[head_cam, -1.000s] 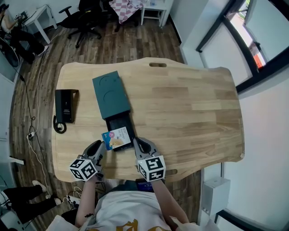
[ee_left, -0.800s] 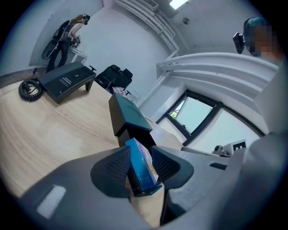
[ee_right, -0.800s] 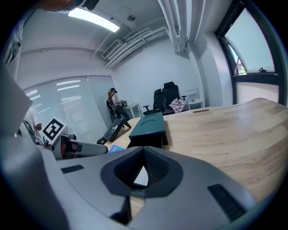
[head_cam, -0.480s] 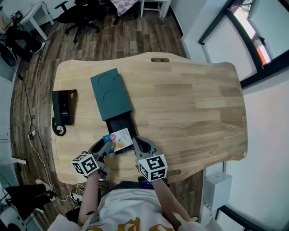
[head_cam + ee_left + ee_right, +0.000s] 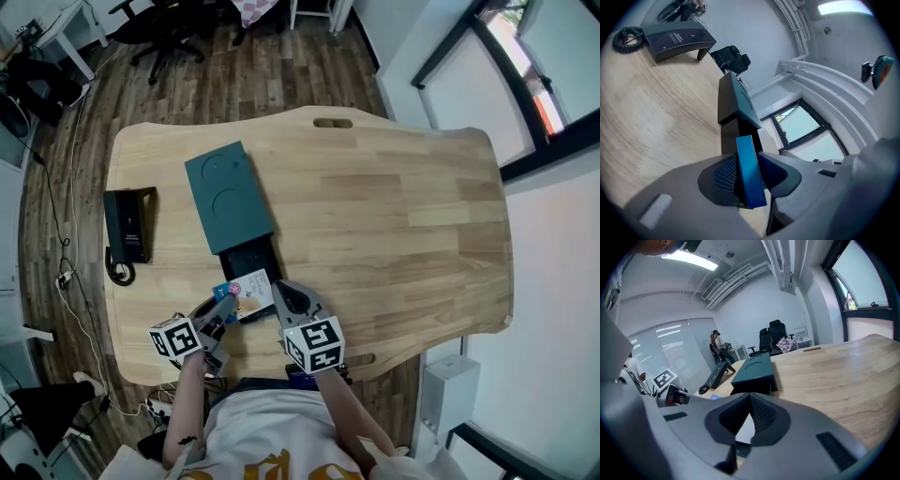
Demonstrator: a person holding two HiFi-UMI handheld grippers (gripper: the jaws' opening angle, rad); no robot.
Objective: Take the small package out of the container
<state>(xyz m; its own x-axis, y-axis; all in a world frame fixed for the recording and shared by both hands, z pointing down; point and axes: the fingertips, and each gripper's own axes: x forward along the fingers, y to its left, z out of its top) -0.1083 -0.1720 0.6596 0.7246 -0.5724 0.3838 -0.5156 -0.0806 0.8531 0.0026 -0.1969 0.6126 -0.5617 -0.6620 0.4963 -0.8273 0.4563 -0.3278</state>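
Observation:
The small package, white and blue, sits at the front end of the black drawer pulled out of the dark green container. My left gripper reaches in from the left, rolled on its side. In the left gripper view the package's blue edge stands between its jaws, which are closing around it with a slim gap still showing on one side. My right gripper is shut beside the package's right edge with nothing held. The package's white face shows under the right gripper's pads.
A black desk phone with a coiled cord lies at the left edge of the wooden table. Office chairs stand on the floor beyond the far edge. Bare wood spreads to the right of the container.
My left gripper has moved right and rolled, bringing its jaws round the package's left edge. The right gripper has stayed put by the drawer.

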